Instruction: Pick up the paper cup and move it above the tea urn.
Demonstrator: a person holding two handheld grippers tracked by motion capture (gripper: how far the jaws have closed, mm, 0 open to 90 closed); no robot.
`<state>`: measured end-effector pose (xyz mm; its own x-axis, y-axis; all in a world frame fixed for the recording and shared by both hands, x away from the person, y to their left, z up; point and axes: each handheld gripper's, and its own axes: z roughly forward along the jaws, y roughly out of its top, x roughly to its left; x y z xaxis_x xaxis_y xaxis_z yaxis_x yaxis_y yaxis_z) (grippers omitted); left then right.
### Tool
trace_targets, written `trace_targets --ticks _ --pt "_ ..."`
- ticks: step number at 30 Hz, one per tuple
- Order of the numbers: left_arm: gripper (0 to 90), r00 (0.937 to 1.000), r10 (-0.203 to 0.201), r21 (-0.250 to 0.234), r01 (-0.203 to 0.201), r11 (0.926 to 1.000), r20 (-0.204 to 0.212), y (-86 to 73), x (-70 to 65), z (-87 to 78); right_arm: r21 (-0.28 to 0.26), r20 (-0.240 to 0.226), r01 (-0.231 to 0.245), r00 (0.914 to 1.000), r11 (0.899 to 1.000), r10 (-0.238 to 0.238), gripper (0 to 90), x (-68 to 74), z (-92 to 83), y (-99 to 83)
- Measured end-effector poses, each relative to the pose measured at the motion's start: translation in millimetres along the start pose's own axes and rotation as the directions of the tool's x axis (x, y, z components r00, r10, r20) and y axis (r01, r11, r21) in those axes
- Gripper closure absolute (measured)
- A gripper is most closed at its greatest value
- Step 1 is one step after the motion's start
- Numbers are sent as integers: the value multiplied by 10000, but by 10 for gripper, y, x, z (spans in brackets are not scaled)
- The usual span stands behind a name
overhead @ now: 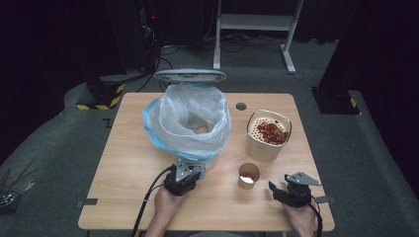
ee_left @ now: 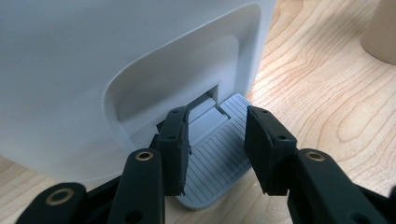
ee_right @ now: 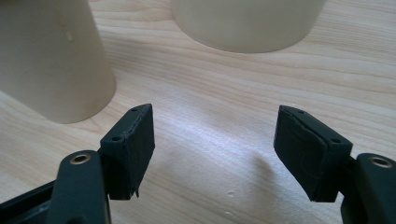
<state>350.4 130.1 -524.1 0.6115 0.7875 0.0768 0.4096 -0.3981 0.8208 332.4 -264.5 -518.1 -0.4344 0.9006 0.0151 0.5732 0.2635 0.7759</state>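
High view. The wooden table point(overhead: 128, 192) carried a white pedal bin point(overhead: 211, 162) at centre, lined with a loose clear bag point(overhead: 173, 126), its lid point(overhead: 189, 75) raised at the rear. The left gripper point(overhead: 193, 169) sat at the bin's foot, at 6 o'clock from it. A small paper cup point(overhead: 248, 175) stood at 10 o'clock from the right gripper point(overhead: 278, 184), near but apart. A beige strainer tub point(overhead: 268, 143) holding red pieces lay at 1 o'clock from the cup.

Left gripper view. The left gripper point(ee_left: 217, 114) pointed into the bin's recess with its jaws apart, clamped on nothing; the grey ribbed pedal point(ee_left: 212, 163) lay directly under them. Whether the jaws bore on the pedal could not be told (the raised lid suggests they did). The pedal looked like stiff plastic, ribbed against slipping. It is best pressed near its outer lip, at 6 o'clock, where leverage is greatest. The bin seemed light and might slide or tip under a hard push.

Right gripper view. The right gripper point(ee_right: 215, 112) stood wide apart over bare wood, with nothing between the jaws. The cup point(ee_right: 51, 60) was at 10 o'clock, the tub point(ee_right: 247, 23) at 12. The cup appeared light and thin-walled, easily crushed, so a gentle hold across its middle would suit.
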Motion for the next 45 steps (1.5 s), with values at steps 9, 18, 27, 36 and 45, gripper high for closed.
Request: trace_targets --ticks 9,18,27,36,45 --pt "598 10000 19 8 -19 10000 -42 1 -3 -1 23 -507 183 9985 9998 -182 290 131 -23 -50" --pt "598 10000 7 11 -7 10000 -39 1 -3 -1 -140 -874 562 9945 9983 -572 278 270 -44 -44" --pt "598 10000 8 8 -8 10000 -42 1 -3 -1 -148 -1344 793 9876 9967 -806 261 378 -2 -3" --pt "598 10000 4 14 -4 10000 -38 1 -3 -1 -346 -1589 1022 9815 9942 -1064 248 455 31 54" --pt "598 10000 -10 4 10 10000 -29 1 -1 -1 -556 -1992 1024 9736 9932 -1115 225 552 99 119"
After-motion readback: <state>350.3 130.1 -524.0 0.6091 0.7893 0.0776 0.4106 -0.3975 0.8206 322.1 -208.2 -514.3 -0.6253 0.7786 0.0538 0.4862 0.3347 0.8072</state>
